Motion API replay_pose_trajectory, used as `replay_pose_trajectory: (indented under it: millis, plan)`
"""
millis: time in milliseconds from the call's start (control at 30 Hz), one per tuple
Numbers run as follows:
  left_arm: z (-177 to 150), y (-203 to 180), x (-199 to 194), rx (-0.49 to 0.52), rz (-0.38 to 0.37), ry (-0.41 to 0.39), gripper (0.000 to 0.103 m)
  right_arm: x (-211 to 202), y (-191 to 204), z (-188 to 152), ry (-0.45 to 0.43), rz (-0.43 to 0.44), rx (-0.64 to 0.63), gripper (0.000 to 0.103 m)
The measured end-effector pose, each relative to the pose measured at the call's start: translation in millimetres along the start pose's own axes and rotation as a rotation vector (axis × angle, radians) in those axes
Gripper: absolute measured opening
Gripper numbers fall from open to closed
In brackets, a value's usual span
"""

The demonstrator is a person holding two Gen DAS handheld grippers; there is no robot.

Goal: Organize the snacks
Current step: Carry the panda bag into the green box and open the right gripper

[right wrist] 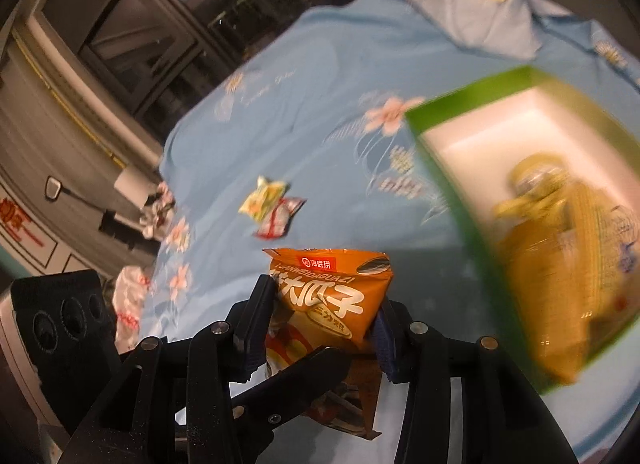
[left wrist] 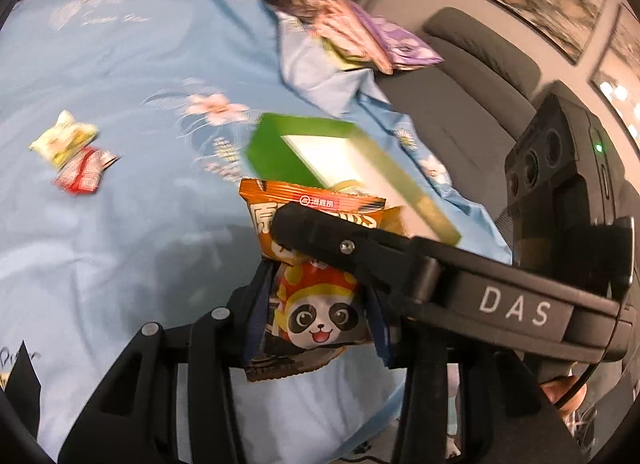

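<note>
Between both tongs: one orange snack packet [left wrist: 316, 304], lifted clear of the blue floral cloth [left wrist: 120, 223].
Packet appearance: glossy orange foil, red logo patch at the top seam, white characters, a sunflower-seed picture near the top corner, a cartoon panda on the lower half, a dark band along the bottom seam.
Packet axis: long axis runs from the tong bases outward; the crimped top seam points away from the left wrist camera, the dark bottom seam sits nearest that lens. The bag is slightly creased at mid-height.
Left tongs [left wrist: 316, 296]: pinching the packet across its lower half, blue pads pressed on both side edges.
Right tongs [right wrist: 326, 328]: pinching the same packet [right wrist: 332, 296] across its upper half; in the left wrist view one of their black fingers [left wrist: 320, 236] crosses the packet face.
Green box [right wrist: 520, 167]: ahead and to the right of the right tongs, open, white inside, one yellow-orange packet [right wrist: 560, 248] lying in it, blurred.
Small snacks: a pale yellow-green packet [left wrist: 64, 137] and a red-and-white packet [left wrist: 82, 175], touching, lying on the cloth ahead and to the left of the left tongs, well apart from the held packet.
Far side: folded fabrics [left wrist: 360, 35], pink and purple, beyond the box.
</note>
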State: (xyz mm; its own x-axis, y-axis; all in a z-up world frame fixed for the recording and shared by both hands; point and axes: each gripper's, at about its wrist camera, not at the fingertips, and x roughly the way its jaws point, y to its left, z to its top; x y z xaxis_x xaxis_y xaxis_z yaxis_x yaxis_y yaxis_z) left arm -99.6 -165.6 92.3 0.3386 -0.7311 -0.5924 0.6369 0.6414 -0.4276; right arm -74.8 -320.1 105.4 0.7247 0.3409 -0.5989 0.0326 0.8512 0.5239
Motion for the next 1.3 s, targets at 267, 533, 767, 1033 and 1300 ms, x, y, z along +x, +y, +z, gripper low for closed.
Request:
replay_pose_trajectory:
  millis: [267,533,767,1033,1300]
  plan:
    - [29.6,-68.3,44.9,0.163,-0.035,0.039,0.039,-47.4,-55.8,29.0,-0.13,-0.012,0.115,0.048]
    - [45.3,-128.4,97.3,0.312,-0.046,0.109,0.035,-81.8,-114.0,43.6,-0.24,-0.074,0.249,0.048]
    - [47.3,-138.7,127.5,0.339,-0.054,0.169,0.037,-86.8,-147.6,38.4,-0.263,-0.123,0.343,0.048]
    - [59.2,-126.5,106.0,0.336,0.099,-0.017,0.103,-106.1,-172.8,29.3,-0.343,-0.091,0.516,0.087]
    - [49.5,-110.8,59.7,0.353,0.205,-0.1,0.103,-96.2,-138.7,32.6,-0.28,-0.078,0.405,0.095]
